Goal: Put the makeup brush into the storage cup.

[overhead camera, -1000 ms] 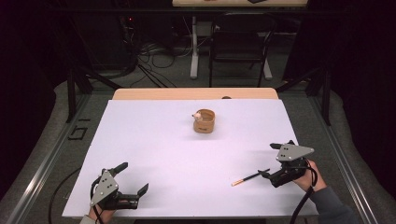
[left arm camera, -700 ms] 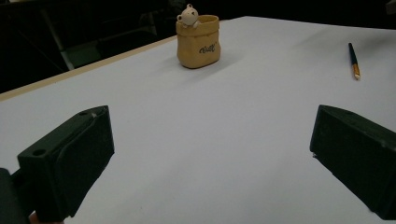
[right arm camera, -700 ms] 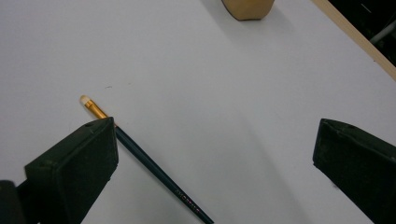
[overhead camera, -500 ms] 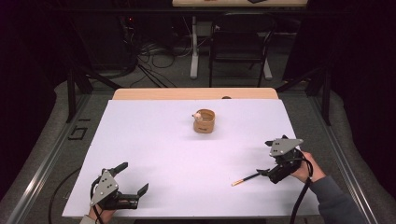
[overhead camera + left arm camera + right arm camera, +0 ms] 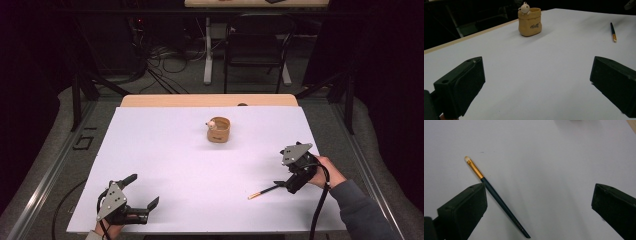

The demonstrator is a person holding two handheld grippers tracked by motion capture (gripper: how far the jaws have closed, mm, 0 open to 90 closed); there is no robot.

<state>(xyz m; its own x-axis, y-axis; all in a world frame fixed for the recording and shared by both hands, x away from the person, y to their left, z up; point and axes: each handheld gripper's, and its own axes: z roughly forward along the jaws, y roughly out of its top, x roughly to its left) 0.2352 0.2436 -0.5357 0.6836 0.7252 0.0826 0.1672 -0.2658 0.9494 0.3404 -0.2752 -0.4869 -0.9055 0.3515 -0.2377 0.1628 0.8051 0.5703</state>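
Right hand-held gripper (image 5: 289, 185), jaws wide, poised over the brush (image 5: 496, 196) lying flat on the white table (image 5: 165, 150). Left hand-held gripper (image 5: 136, 206) rests wide and empty. Brush not yet grasped; the bear-topped pot (image 5: 218, 129) stands well apart, perhaps its destination.

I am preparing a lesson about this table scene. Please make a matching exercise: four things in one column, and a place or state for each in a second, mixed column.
Things:
1. holder
2. brush
3. left gripper
4. right gripper

Places or states:
A. open, at the table's near left edge
B. upright, at mid-table
C. open, over the brush handle
D. lying flat on the white table

Pairs: 1-B, 2-D, 3-A, 4-C
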